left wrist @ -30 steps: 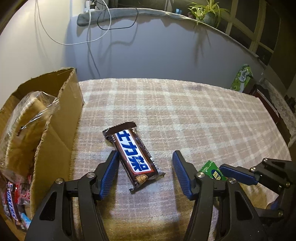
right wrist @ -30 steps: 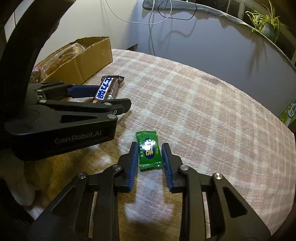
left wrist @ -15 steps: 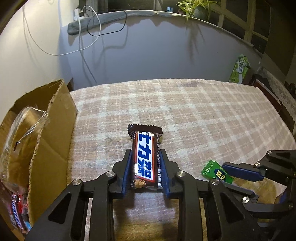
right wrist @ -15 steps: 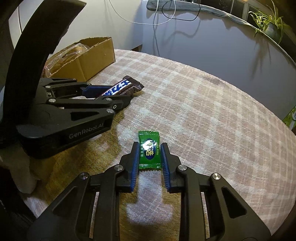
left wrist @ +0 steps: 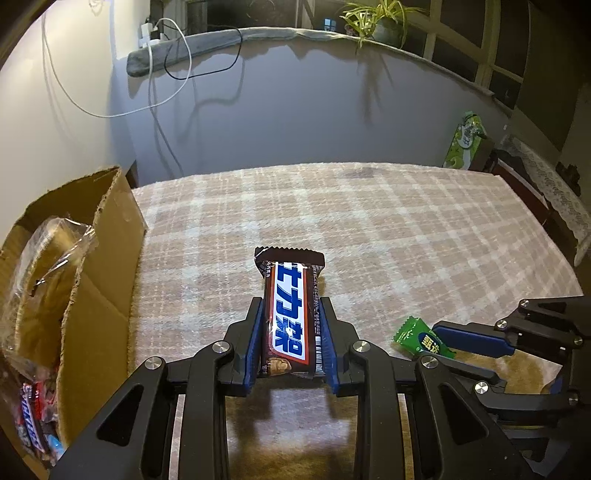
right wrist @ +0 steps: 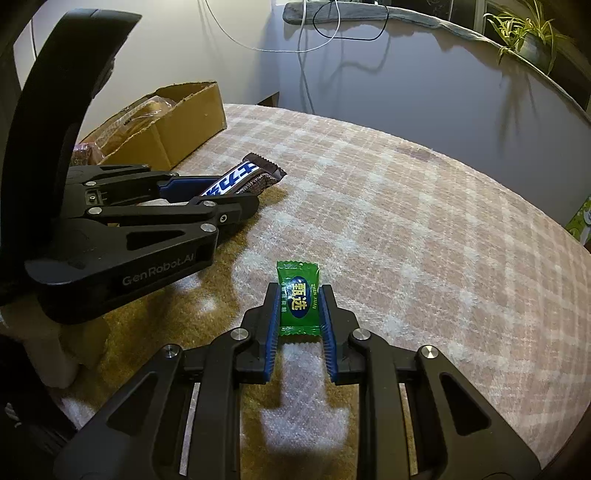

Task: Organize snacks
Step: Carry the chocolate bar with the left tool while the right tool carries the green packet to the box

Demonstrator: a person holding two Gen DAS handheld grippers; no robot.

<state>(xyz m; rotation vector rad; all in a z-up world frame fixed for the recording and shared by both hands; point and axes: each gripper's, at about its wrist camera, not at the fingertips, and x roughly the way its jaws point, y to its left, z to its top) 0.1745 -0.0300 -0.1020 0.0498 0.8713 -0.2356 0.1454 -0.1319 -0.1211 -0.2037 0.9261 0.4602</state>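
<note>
Left gripper [left wrist: 291, 332]: blue pads clamped on both long edges of chocolate bar [left wrist: 290, 314], a brown wrapper with a blue-and-white label; far crimped end juts forward past the fingertips. From the right wrist view, bar [right wrist: 240, 181] tilted nose-up, its shadow cast on the cloth beneath; lifted clear or grazing the cloth, cannot tell.

Right gripper [right wrist: 299, 317]: narrow, pads pressed against both sides of green candy [right wrist: 298, 297], a small sealed sachet with a blue oval label. Far end of sachet beyond the fingertips, near end between the pads. Same candy [left wrist: 421, 338] seen in left wrist view to the right of the left gripper, against one blue finger.

Plaid tablecloth [left wrist: 369, 229]: pink-and-cream check, covering the whole work surface beneath both grippers.

Cardboard box [left wrist: 110, 258]: open-topped, at left edge of cloth, just left of the left gripper. Contents: clear-wrapped bread [left wrist: 44, 266] standing high; further bars with red, white and blue wrappers [left wrist: 31, 424] at the near end.

Background: grey low wall; white cable [left wrist: 151, 92] and black cable [left wrist: 207, 55] draped over it; potted plant [left wrist: 376, 22] on the ledge; green carton [left wrist: 465, 142] past the far right corner of the cloth.
</note>
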